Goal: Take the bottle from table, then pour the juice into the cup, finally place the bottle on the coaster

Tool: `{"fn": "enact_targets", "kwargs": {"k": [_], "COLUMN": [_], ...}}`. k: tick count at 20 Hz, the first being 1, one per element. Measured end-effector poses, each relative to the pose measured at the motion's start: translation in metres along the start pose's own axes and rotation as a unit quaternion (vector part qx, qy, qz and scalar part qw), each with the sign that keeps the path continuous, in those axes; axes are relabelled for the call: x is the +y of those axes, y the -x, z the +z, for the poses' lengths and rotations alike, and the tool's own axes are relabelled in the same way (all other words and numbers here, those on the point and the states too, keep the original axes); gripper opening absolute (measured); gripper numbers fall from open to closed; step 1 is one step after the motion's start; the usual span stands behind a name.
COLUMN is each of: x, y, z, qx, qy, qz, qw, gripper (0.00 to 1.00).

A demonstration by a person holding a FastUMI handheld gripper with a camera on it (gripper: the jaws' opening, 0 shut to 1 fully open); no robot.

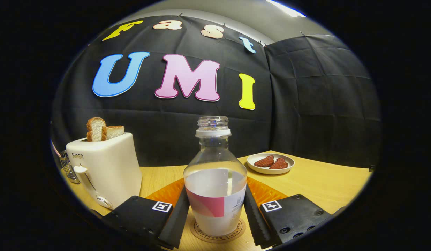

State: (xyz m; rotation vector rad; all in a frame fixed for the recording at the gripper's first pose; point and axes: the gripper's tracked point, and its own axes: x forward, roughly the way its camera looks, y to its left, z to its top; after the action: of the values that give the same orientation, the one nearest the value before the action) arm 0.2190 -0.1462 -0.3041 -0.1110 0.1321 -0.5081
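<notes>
My gripper (215, 218) stands a little wider than the bottle (215, 181), fingers flanking its label without clearly pressing, and since it already sits upright on the coaster (201, 233), I'd open evenly and back straight out, brushing neither side.

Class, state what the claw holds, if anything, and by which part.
The claw flanks the bottle at its labelled lower body; whether both fingers press cannot be told.
</notes>
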Motion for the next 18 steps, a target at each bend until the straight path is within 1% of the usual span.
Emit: {"fn": "enact_targets", "kwargs": {"k": [8, 10, 11, 15, 18], "x": [-0.004, -0.005, -0.005, -0.003, -0.005], "y": [0.003, 0.005, 0.006, 0.013, 0.026], "z": [0.000, -0.002, -0.003, -0.003, 0.004], "qx": [0.008, 0.014, 0.017, 0.023, 0.020], "qy": [-0.002, -0.001, -0.001, 0.001, 0.003], "qz": [-0.004, -0.005, -0.004, 0.005, 0.007], "qw": [1.000, 1.000, 1.000, 1.000, 1.000], "gripper": [0.79, 0.97, 0.99, 0.99, 0.99]}}
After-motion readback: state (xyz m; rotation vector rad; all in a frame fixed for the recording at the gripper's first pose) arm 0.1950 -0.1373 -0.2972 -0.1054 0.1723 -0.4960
